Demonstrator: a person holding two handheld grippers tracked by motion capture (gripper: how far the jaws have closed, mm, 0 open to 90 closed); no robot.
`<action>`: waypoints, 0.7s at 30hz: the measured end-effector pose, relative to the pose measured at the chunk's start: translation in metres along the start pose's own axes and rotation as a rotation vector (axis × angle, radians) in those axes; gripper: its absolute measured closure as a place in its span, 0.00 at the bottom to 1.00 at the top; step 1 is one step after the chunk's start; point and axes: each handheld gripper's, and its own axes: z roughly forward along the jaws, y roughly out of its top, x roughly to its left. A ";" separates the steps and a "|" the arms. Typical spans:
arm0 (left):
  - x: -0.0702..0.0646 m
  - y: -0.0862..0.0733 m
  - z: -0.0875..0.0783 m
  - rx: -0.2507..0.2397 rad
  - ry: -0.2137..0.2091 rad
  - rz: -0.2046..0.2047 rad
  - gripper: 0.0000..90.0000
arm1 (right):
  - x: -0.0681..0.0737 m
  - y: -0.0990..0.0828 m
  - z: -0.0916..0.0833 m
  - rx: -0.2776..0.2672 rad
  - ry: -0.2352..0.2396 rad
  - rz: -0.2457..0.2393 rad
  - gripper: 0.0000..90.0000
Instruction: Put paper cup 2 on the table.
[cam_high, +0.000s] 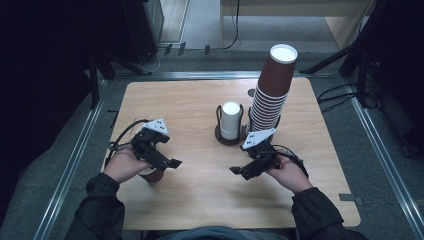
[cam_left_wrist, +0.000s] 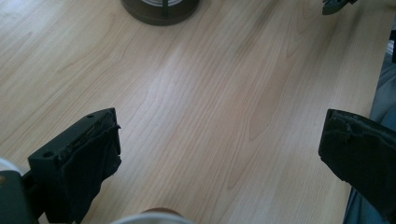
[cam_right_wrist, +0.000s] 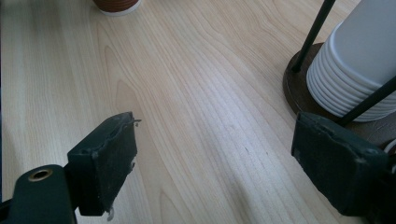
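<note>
Both grippers idle, jaws wide, nothing held. Your left gripper (cam_high: 161, 159) hangs just over a lone brown cup (cam_high: 154, 174) at the near-left of the table (cam_high: 200, 200); right gripper (cam_high: 247, 169) sits near the white cup stack (cam_high: 230, 120) in its wire holder. Judged step: between moves – next probably needs you to drop onto a cup rim & close squarely. Light wood top, grey carpet, dark surrounds; tall brown stack (cam_high: 272, 90) at rear.

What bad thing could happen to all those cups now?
1. The tall brown cup stack leans to the right at its top, and the right gripper works close to its base; a bump might topple it.
2. A single brown cup stands right beneath the left gripper, whose jaws are open; a careless sweep could knock it over.
3. The white cup stack in its holder sits near the right gripper's jaw.
</note>
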 end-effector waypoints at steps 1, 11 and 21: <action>-0.001 0.002 0.002 0.000 -0.010 0.001 0.00 | 0.000 0.000 0.000 0.002 0.000 0.003 0.16; -0.012 0.020 0.023 0.011 -0.011 0.002 0.00 | 0.001 0.000 0.000 0.001 -0.001 -0.001 0.16; -0.020 0.041 0.046 -0.004 -0.031 -0.017 0.00 | 0.001 0.000 -0.002 -0.003 -0.007 -0.010 0.16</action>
